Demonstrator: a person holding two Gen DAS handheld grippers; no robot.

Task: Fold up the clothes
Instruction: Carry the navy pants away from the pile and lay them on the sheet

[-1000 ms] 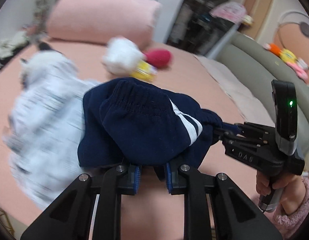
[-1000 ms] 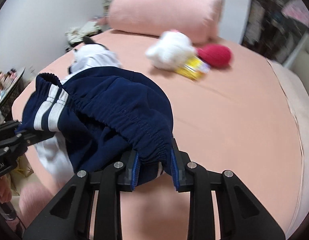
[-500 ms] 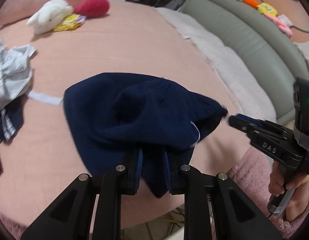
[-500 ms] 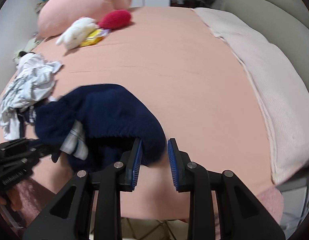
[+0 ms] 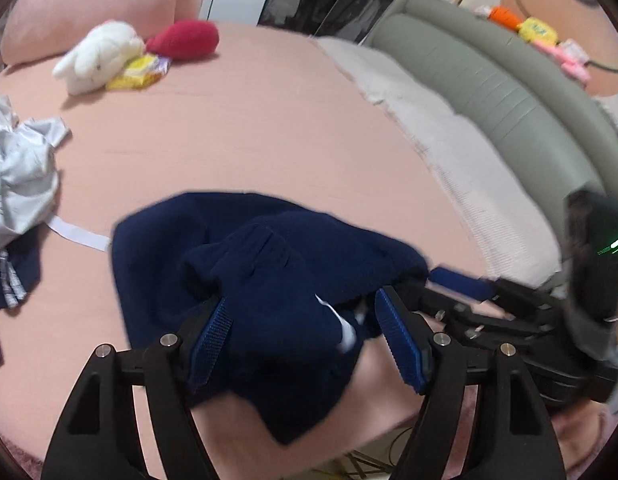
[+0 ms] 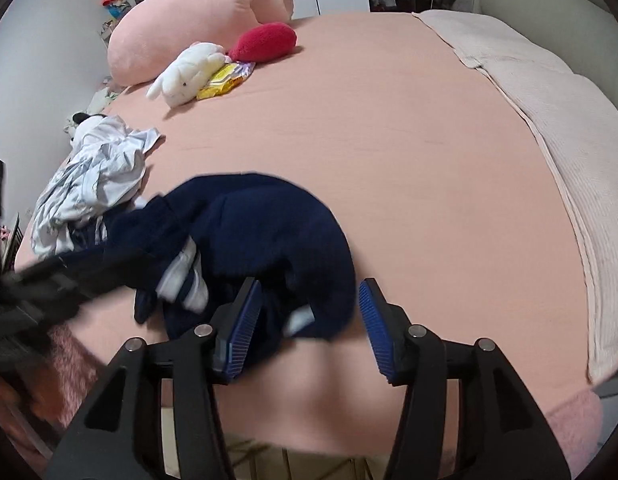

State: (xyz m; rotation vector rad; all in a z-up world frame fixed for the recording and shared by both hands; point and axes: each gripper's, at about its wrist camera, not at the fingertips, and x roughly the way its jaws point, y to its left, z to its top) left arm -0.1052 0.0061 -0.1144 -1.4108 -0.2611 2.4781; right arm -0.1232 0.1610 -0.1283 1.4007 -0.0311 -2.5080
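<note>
Both tongs opening: left tongs [image 5: 305, 336] and right tongs [image 6: 309, 320] stand apart, pads off the navy garment [image 5: 245, 276] bunched between them at the bed's [image 5: 249, 128] near edge.

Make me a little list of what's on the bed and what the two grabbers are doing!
surface: pink bed
main garment: navy clothing, bunched near the front edge
other clothes: white crumpled pile, left of it
toys: white plush, red plush
left gripper: jaws opening, navy cloth between them
right gripper: jaws opening, cloth edge between them
</note>
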